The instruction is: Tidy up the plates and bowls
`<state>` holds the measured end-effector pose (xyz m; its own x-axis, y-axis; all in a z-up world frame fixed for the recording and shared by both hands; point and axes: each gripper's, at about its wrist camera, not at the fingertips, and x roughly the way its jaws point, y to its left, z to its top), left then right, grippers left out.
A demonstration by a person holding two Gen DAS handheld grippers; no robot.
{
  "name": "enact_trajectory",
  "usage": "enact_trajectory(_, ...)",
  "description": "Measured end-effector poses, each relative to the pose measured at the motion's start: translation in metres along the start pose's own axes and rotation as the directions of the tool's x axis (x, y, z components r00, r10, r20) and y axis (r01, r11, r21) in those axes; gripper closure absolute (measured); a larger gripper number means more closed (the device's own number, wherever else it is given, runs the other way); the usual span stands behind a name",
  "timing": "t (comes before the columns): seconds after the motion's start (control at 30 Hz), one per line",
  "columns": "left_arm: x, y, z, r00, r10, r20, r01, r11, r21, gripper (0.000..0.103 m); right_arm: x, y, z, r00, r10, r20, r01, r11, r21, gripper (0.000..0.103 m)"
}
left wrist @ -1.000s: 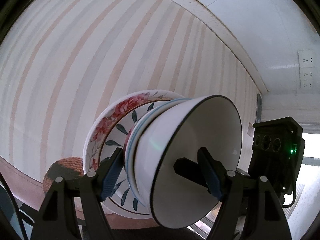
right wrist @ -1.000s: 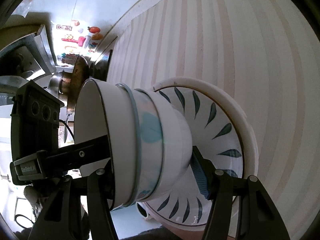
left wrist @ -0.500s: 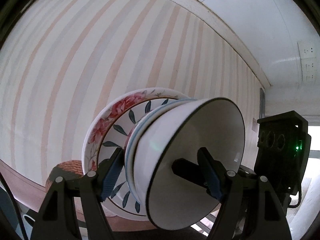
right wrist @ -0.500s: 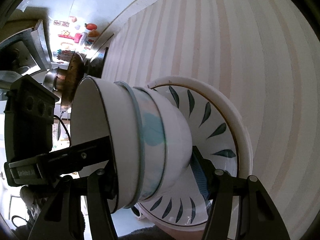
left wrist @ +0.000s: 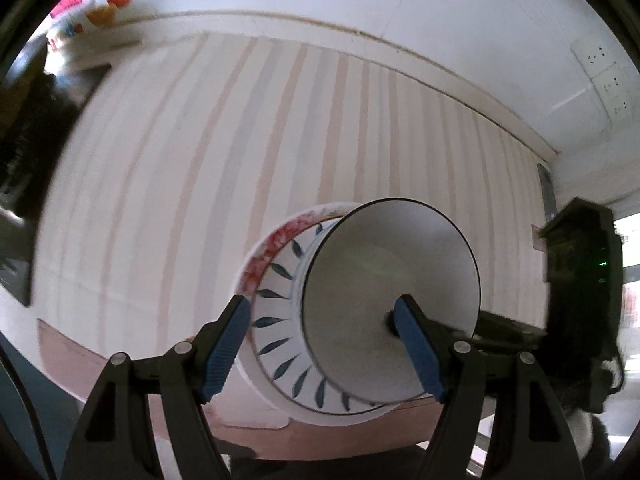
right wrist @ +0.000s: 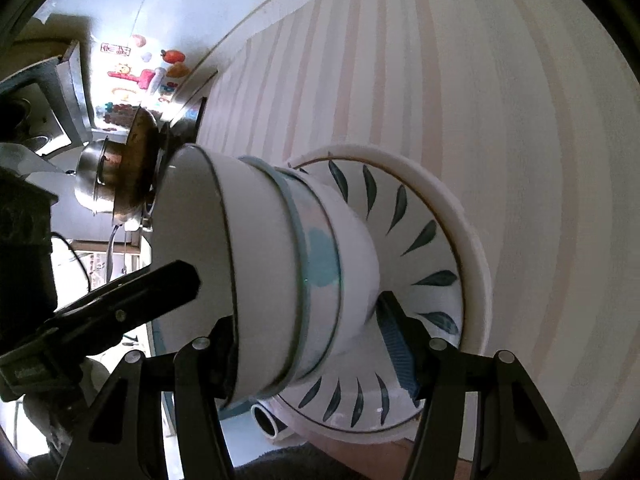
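A tilted stack of dishes sits between both grippers. It has a floral plate [left wrist: 267,249], a leaf-pattern plate [left wrist: 280,336] [right wrist: 420,236] and nested bowls topped by a black-rimmed white bowl [left wrist: 388,292] [right wrist: 256,264]; a blue-rimmed bowl [right wrist: 318,258] is under it. My left gripper [left wrist: 320,302] is shut on the stack, one pad behind the plates and one inside the top bowl. My right gripper [right wrist: 308,322] is shut on the bowls, with its right pad [right wrist: 394,346] by the lowest bowl's foot. Its left finger is partly hidden by the top bowl's rim.
A striped tablecloth [left wrist: 360,140] [right wrist: 500,120] lies behind the stack, with a pink table edge [left wrist: 64,348] below. Wall sockets [left wrist: 600,76] are at the upper right. Metal pots [right wrist: 116,176] and wall stickers [right wrist: 140,76] are at the left. A white tube end [right wrist: 266,416] lies under the plates.
The left wrist view has swung and risen: wall and stickers now show at the top and the woven mat has left view. The stack stays clamped. The right view has hardly changed.
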<state>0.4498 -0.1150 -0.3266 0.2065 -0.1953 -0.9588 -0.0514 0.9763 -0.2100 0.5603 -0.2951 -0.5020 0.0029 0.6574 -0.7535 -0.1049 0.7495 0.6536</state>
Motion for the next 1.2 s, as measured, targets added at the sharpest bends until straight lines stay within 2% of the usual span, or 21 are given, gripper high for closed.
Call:
enact_trajectory(0.13, -0.012, -0.002, -0.01, 0.998, 0.052, 0.036, -0.053, 0.998, 0.025, 0.03, -0.029, 0.012, -0.007, 0.996, -0.064, 0.068, 0.066, 0.998, -0.023, 0.041)
enact_trajectory(0.23, -0.024, -0.002, -0.016, 0.995, 0.064, 0.075, -0.068, 0.997, 0.044, 0.029, -0.051, 0.028, -0.015, 0.983, -0.139, 0.12, 0.147, 0.988, -0.056, 0.039)
enact_trajectory(0.33, -0.039, -0.003, -0.023, 0.987, 0.101, 0.124, -0.111, 0.99, 0.081, 0.029, -0.074, 0.049, -0.028, 0.951, -0.238, 0.199, 0.259, 0.962, -0.086, 0.024)
enact_trajectory(0.37, -0.041, -0.002, -0.024, 0.986, 0.106, 0.132, -0.119, 0.989, 0.091, 0.029, -0.083, 0.058, -0.035, 0.932, -0.275, 0.235, 0.302, 0.949, -0.087, 0.018)
enact_trajectory(0.43, -0.05, -0.001, -0.029, 0.981, 0.113, 0.158, -0.13, 0.986, 0.103, 0.023, -0.095, 0.071, -0.044, 0.903, -0.329, 0.276, 0.364, 0.928, -0.083, 0.016)
enact_trajectory(0.47, -0.055, 0.0, -0.032, 0.978, 0.115, 0.175, -0.134, 0.985, 0.106, 0.014, -0.101, 0.079, -0.05, 0.882, -0.359, 0.304, 0.399, 0.914, -0.078, 0.014)
enact_trajectory(0.5, -0.061, 0.003, -0.036, 0.975, 0.109, 0.195, -0.134, 0.983, 0.122, 0.01, -0.107, 0.087, -0.057, 0.859, -0.386, 0.337, 0.432, 0.899, -0.071, 0.012)
enact_trajectory(0.6, -0.08, 0.008, -0.043, 0.964, 0.099, 0.246, -0.135, 0.982, 0.134, 0.01, -0.123, 0.108, -0.078, 0.789, -0.444, 0.426, 0.508, 0.86, -0.045, 0.011)
enact_trajectory(0.67, -0.096, 0.012, -0.051, 0.953, 0.101, 0.285, -0.146, 0.979, 0.14, 0.01, -0.132, 0.123, -0.094, 0.751, -0.463, 0.471, 0.536, 0.844, -0.023, 0.01)
enact_trajectory(0.73, -0.11, 0.015, -0.061, 0.945, 0.1, 0.311, -0.152, 0.977, 0.15, 0.01, -0.141, 0.135, -0.109, 0.722, -0.476, 0.503, 0.547, 0.837, 0.006, 0.01)
enact_trajectory(0.9, -0.147, 0.021, -0.09, 0.927, 0.095, 0.362, -0.166, 0.972, 0.169, 0.01, -0.161, 0.167, -0.15, 0.684, -0.471, 0.557, 0.544, 0.838, 0.042, 0.008)
enact_trajectory(1.07, -0.19, 0.026, -0.129, 0.894, 0.095, 0.439, -0.189, 0.966, 0.175, 0.01, -0.18, 0.197, -0.201, 0.649, -0.465, 0.602, 0.549, 0.834, 0.051, 0.007)
enact_trajectory(1.2, -0.215, 0.027, -0.16, 0.88, 0.08, 0.468, -0.18, 0.968, 0.172, 0.01, -0.198, 0.216, -0.245, 0.613, -0.454, 0.647, 0.557, 0.828, 0.053, 0.006)
